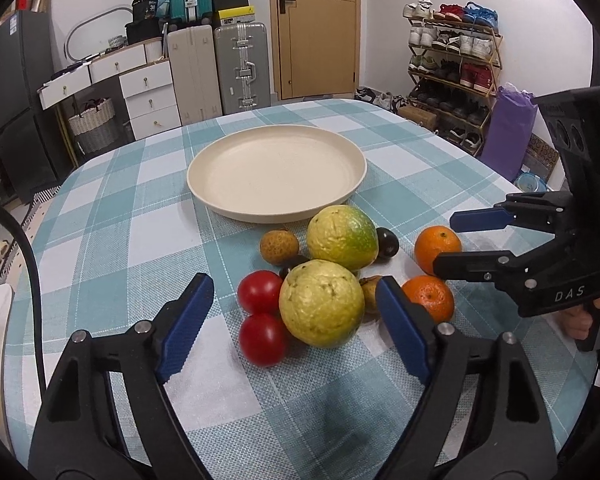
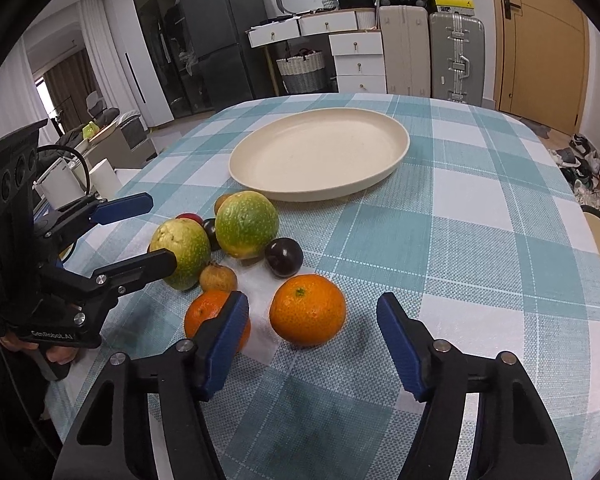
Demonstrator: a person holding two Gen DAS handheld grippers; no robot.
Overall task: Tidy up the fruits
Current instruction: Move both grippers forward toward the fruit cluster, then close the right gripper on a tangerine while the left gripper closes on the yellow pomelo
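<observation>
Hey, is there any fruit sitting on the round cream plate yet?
No, the round cream plate holds nothing; the yellow-green guavas, red tomatoes and oranges all lie on the checked tablecloth beside it.

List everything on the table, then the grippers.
plate: one, cream, empty, beyond the fruit pile
guavas: two, yellow-green, middle of the pile
tomatoes: two, red, left of the near guava in the left wrist view
oranges: two, orange, right side of the pile
brown fruits: two, small, one near the plate, one by the oranges
dark fruits: at least two, near-black, tucked by the guavas
tablecloth: one, teal and white check
left gripper: open, near guava between its fingers
right gripper: open, an orange between its fingers
</observation>
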